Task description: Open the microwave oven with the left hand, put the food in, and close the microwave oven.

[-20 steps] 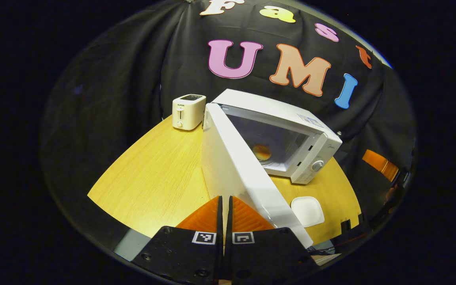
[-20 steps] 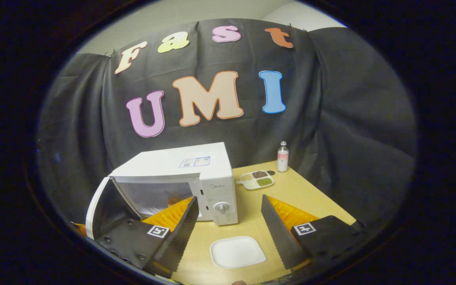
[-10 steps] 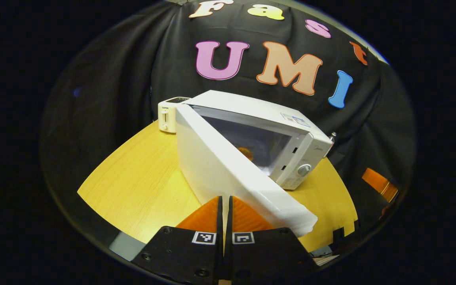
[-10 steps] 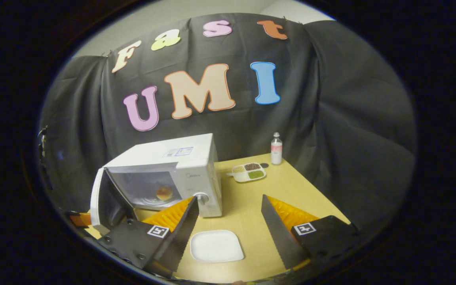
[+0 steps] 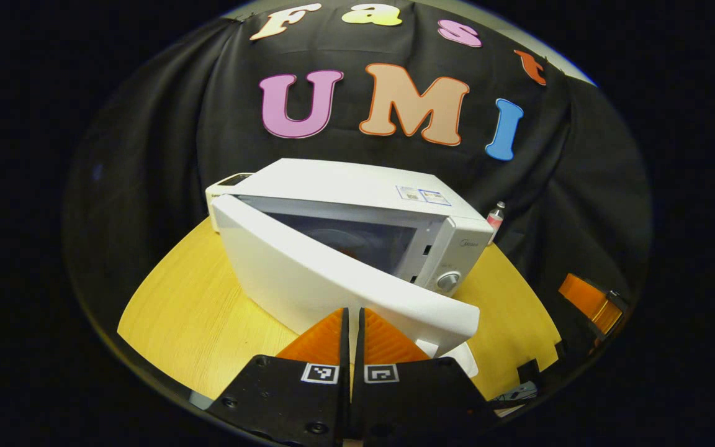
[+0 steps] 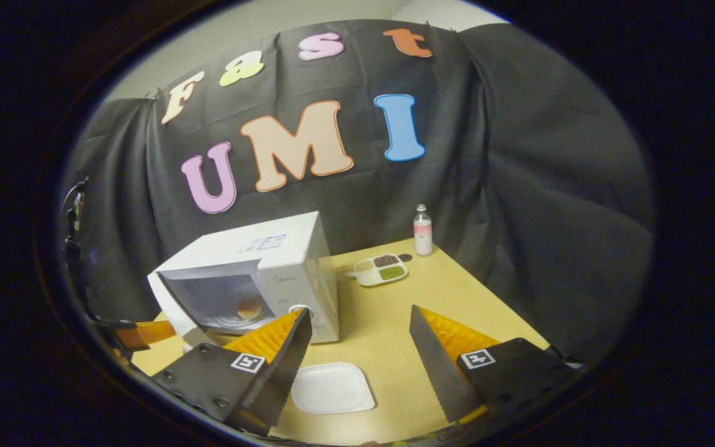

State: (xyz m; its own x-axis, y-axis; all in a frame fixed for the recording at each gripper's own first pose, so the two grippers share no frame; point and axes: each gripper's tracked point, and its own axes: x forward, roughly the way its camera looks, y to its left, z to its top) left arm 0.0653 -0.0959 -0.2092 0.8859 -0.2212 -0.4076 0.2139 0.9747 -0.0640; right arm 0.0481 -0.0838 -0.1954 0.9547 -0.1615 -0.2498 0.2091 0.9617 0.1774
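Microwave oven [image 5: 357, 198]: 1, white, on the wooden counter [image 5: 184, 310]; door [image 5: 332, 285] ajar, swung partway toward the body.
Food [image 6: 249, 307]: 1 round, pale-brown piece inside the cavity, seen through the door gap in the right gripper view; kind hard to make out.
Left hand-held gripper [image 5: 352, 329]: 1, fingers pressed together with nothing between them, tips at the outer face of the door; contact cannot be told.
Right hand-held gripper [image 6: 357, 329]: 1, fingers spread wide, empty, above the counter.
White plate [image 6: 331, 388]: 1, empty, in front of the oven.
Divided dish [image 6: 379, 271]: 1, compartments hold small fillings, contents too small to name.
Bottle [image 6: 421, 230]: 1, upright near the wall.
Toaster [image 5: 226, 183]: 1, mostly hidden behind the oven.
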